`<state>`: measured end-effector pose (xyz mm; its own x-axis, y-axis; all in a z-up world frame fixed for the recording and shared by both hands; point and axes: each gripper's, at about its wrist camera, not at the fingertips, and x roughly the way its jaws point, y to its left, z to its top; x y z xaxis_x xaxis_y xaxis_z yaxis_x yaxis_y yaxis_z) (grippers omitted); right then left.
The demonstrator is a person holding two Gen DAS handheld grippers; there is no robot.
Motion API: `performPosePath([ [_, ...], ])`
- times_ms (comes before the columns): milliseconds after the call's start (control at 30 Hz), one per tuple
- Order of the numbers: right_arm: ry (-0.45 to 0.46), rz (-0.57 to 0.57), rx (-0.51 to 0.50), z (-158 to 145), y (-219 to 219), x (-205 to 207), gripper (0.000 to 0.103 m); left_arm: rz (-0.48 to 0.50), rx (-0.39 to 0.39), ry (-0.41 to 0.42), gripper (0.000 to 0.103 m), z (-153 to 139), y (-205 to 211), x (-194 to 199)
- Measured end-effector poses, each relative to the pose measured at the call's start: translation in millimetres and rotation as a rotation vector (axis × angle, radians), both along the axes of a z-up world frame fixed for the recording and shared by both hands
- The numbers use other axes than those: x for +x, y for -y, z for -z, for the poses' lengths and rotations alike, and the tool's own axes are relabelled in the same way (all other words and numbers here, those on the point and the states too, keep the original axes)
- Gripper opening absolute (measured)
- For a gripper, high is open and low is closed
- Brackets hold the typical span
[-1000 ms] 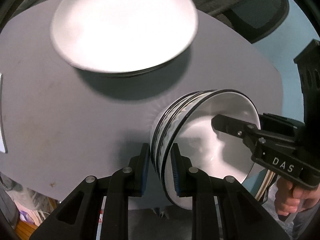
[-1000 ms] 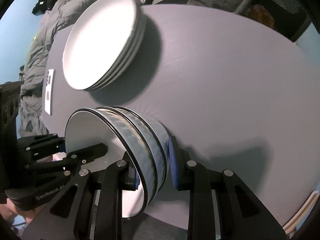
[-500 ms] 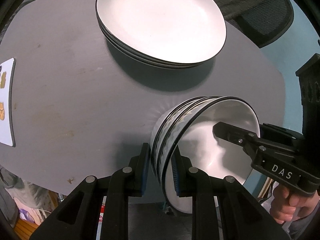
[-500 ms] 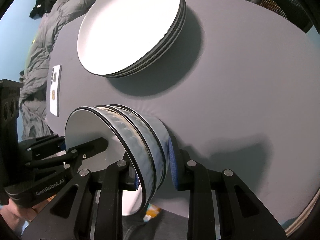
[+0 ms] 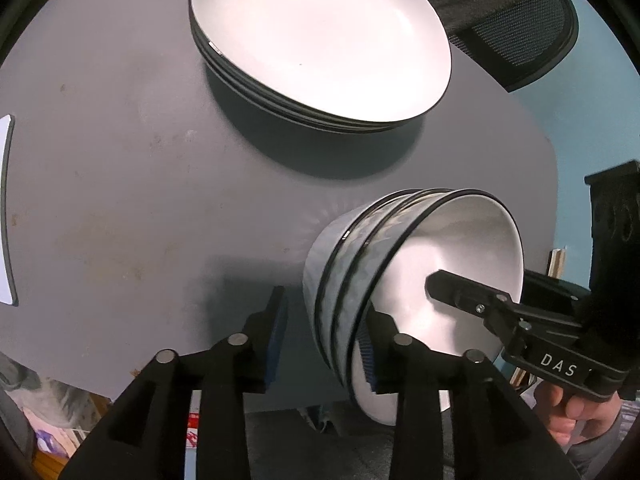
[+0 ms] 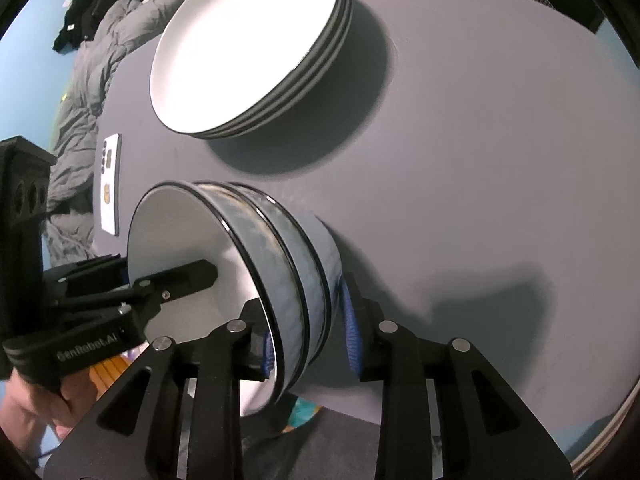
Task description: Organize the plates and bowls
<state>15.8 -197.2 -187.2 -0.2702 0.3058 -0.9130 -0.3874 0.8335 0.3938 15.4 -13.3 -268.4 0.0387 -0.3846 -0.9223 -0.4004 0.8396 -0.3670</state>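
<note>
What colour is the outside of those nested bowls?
Pale blue-grey with a mottled pattern and thin black rims; the bowls are white inside. Right wrist view shows it best.

Left wrist view. Stack of bowls (image 5: 400,280), three nested, on the grey bench (image 5: 140,200) near its front edge. Left gripper (image 5: 324,324): jaws have just been opening; left pad stands clear of the outer bowl wall, right pad sits inside the rim, contact there uncertain owing to blur. Right gripper (image 5: 440,280) reaches into the bowl from the far side, one finger inside; a hand (image 5: 576,412) holds its grip. Stack of plates (image 5: 320,40) farther back, well apart from the bowls.
</note>
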Motion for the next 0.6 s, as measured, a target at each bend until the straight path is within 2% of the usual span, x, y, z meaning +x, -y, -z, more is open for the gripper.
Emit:
performPosePath([
  [200, -0.017, 0.041, 0.012, 1, 6, -1, 0.03, 0.009, -0.013, 0.002, 0.047, 4, -6, -1],
  [367, -0.018, 0.047, -0.001, 1, 6, -1, 0.03, 0.039, -0.022, -0.012, 0.047, 4, -1, 1],
  [500, -0.013, 0.046, -0.006, 0, 8, -1, 0.031, 0.054, -0.011, 0.01, 0.048, 1, 4, -1],
  [600, -0.009, 0.05, -0.007, -1, 7, -2, 0.032, 0.054, -0.042, 0.002, 0.049, 7, 7, 1],
])
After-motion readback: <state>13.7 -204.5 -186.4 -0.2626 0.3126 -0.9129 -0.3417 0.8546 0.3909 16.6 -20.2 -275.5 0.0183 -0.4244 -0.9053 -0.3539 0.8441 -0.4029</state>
